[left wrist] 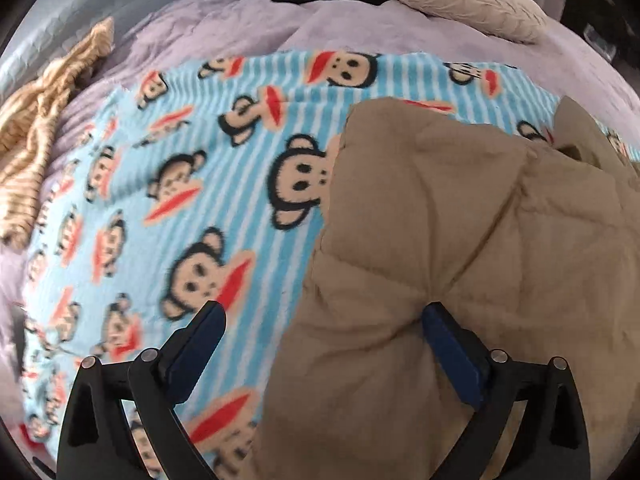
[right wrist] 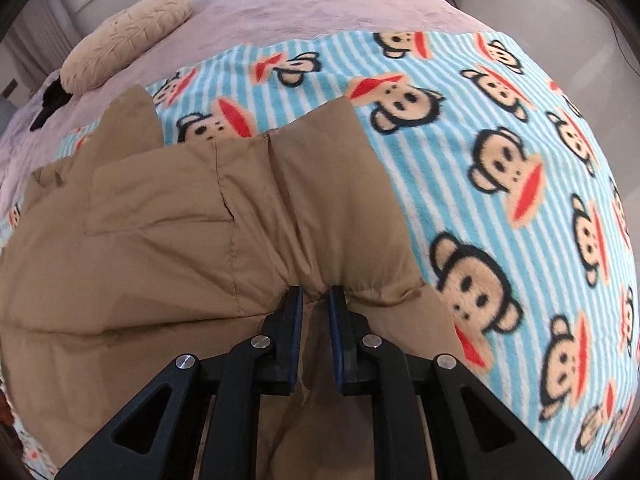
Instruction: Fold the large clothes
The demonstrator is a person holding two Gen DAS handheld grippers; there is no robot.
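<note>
Here, tan padded jacket (right wrist: pixel 192 232) under both — left gripper (left wrist: pixel 324 320) jaws wide, right gripper (right wrist: pixel 316 296) jaws narrow, seemingly pinching a fold.

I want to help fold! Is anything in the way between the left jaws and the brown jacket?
Nothing visible blocks it. The left gripper is open right over the brown jacket, which lies on the monkey blanket.

I can read no text, label, brand name, number or sign in either wrist view. The striped blanket (left wrist: pixel 168 184) carries only a repeated cartoon monkey-face print, with no lettering that I can make out. The tan padded garment (right wrist: pixel 200 220) shows plain fabric and stitching, with no tag or logo visible to me.
</note>
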